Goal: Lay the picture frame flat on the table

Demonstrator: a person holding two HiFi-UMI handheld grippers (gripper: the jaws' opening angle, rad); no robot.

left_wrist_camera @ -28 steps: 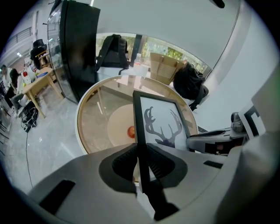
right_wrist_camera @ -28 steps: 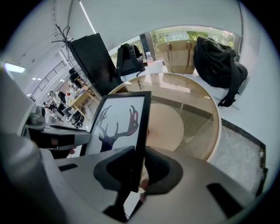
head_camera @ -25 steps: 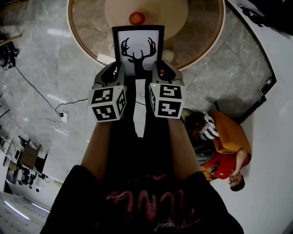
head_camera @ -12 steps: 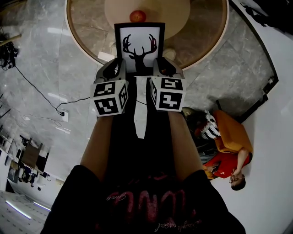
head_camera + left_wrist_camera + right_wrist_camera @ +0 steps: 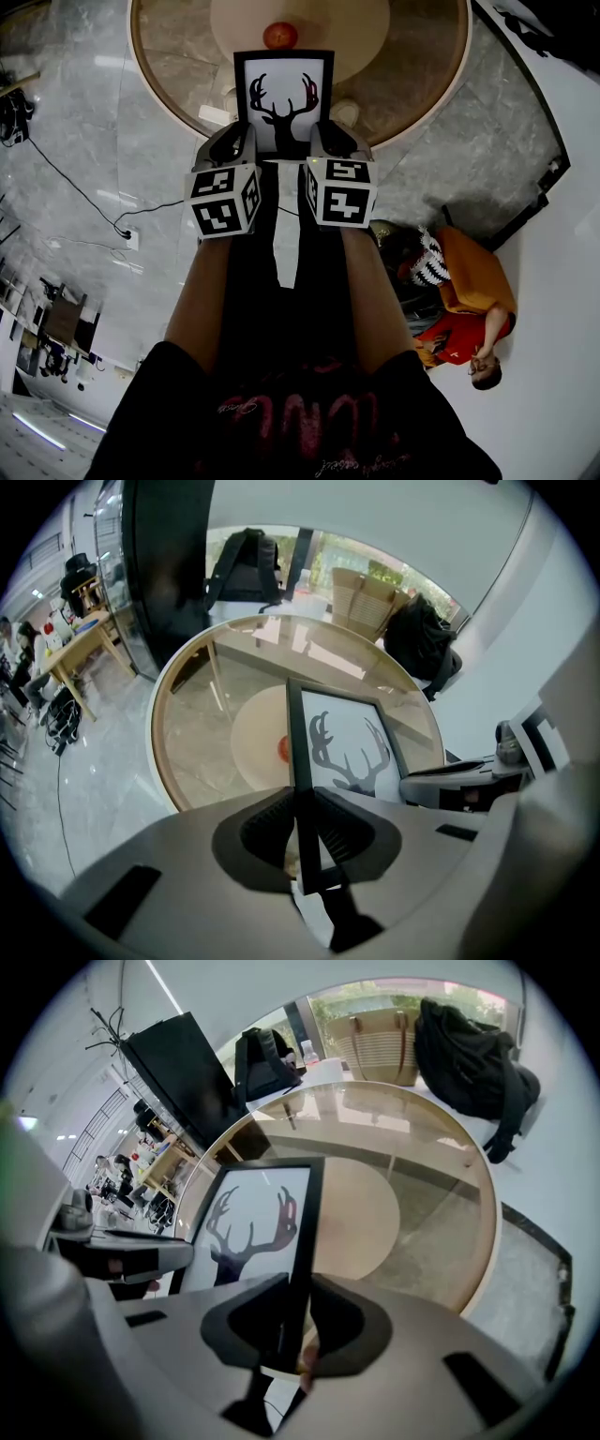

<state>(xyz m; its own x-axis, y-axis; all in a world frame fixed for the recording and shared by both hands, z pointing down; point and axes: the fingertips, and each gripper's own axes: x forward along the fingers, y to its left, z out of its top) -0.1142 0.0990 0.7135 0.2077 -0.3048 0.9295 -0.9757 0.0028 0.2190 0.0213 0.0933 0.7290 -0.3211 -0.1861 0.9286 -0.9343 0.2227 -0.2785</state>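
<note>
The picture frame (image 5: 283, 94) is black-edged with a white sheet that bears a dark deer-head silhouette. It is held up over the round glass table (image 5: 441, 84), face toward the head camera. My left gripper (image 5: 236, 142) is shut on the frame's left edge, and my right gripper (image 5: 330, 141) is shut on its right edge. In the left gripper view the frame (image 5: 342, 747) runs edge-on between the left gripper's (image 5: 302, 827) pads. In the right gripper view the frame (image 5: 253, 1218) sits likewise in the right gripper (image 5: 292, 1321).
A red round fruit (image 5: 280, 36) lies on a beige disc beyond the frame. A person in orange (image 5: 469, 281) sits on the floor at the right. A cable (image 5: 84, 202) crosses the floor at the left. A black backpack (image 5: 469, 1049) and a woven bag (image 5: 375, 1030) stand behind the table.
Both grippers and the frame have shifted slightly forward toward the table. The hold on both edges is unchanged.
</note>
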